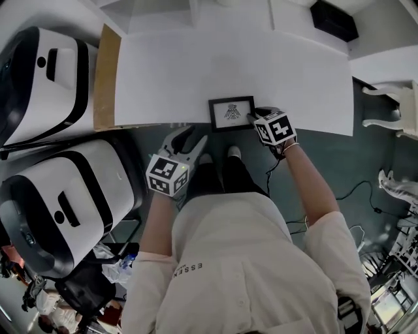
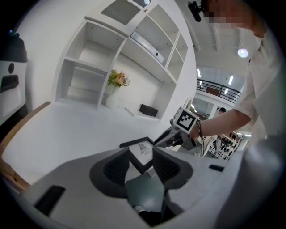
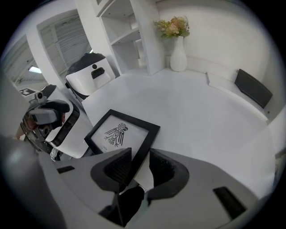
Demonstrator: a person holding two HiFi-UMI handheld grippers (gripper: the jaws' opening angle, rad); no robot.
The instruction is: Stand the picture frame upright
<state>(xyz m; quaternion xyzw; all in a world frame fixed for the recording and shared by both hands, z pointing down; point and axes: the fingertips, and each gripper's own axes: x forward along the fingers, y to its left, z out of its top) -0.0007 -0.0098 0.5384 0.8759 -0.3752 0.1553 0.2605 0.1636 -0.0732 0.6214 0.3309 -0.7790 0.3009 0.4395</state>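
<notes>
Quick count: one picture frame, one white bench, two grippers (left gripper, right gripper), two big white-and-black machines, one vase with flowers, one black box.

Matt black frame — smooth white table

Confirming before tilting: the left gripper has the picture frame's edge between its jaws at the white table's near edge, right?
No: the right gripper has the edge of the picture frame between its jaws at the near edge of the white table, as the right gripper view shows. The left gripper is open.
</notes>
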